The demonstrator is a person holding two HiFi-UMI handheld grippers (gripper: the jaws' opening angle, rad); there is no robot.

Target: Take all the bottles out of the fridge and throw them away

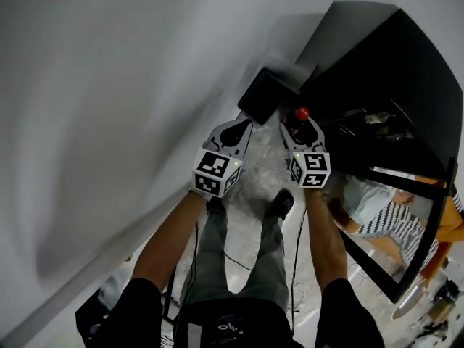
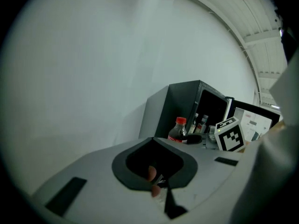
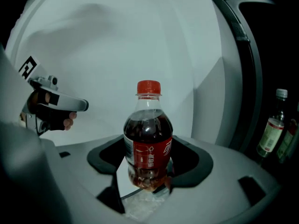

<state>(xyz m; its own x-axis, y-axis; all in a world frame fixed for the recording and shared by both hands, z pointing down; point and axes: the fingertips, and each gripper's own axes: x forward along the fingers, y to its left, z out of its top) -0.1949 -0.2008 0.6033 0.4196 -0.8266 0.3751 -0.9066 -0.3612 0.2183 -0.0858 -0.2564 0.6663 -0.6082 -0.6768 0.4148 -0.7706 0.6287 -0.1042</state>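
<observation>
The right claw [image 3: 145,188] is clamped on the base of a cola bottle [image 3: 148,134] of smooth clear plastic with a red cap, held upright with the cap at 12 o'clock. The left claw [image 2: 162,196] is closed on nothing. More bottles [image 3: 274,122] stand in the dark fridge [image 3: 245,78] at 3 o'clock, nearer the right claw.

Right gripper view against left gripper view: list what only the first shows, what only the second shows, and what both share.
Only the right gripper view: the right gripper shut on the cola bottle, and the left gripper seen from outside. Only the left gripper view: the left gripper's closed, empty jaws, the right gripper's marker cube and the whole dark fridge. Both: the red-capped cola bottle, other bottles in the fridge, the white wall.
</observation>
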